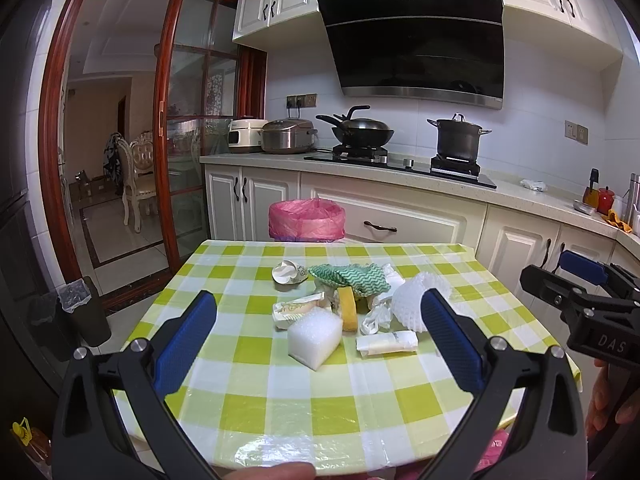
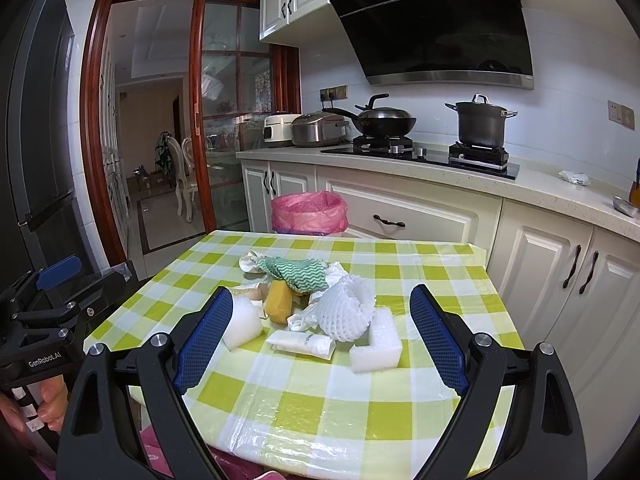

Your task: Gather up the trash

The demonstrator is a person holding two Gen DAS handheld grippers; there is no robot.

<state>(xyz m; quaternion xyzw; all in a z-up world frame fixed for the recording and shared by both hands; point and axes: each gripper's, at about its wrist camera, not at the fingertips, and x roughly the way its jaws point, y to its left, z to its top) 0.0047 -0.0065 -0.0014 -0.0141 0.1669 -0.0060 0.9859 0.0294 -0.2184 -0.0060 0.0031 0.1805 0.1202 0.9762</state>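
Note:
A pile of trash lies mid-table on the green checked cloth (image 1: pixel 256 384): a white foam block (image 1: pixel 314 336), a yellow sponge (image 1: pixel 348 308), a white foam net (image 1: pixel 412 300), a green zigzag cloth (image 1: pixel 352 276), crumpled wrappers (image 1: pixel 386 342) and a small white cup (image 1: pixel 286 272). In the right wrist view I see the foam net (image 2: pixel 346 308), the sponge (image 2: pixel 279 300) and an L-shaped foam piece (image 2: pixel 378 344). My left gripper (image 1: pixel 320 312) is open and empty, above the table short of the pile. My right gripper (image 2: pixel 322 304) is open and empty too. A bin with a pink bag (image 1: pixel 306 220) stands beyond the table's far edge.
White kitchen cabinets (image 1: pixel 516 248) and a counter with a stove, wok (image 1: pixel 362 128) and pot (image 1: pixel 458 140) run behind and to the right. A dark bin (image 1: pixel 86 312) stands on the floor at the left, near a glass sliding door (image 1: pixel 192 140).

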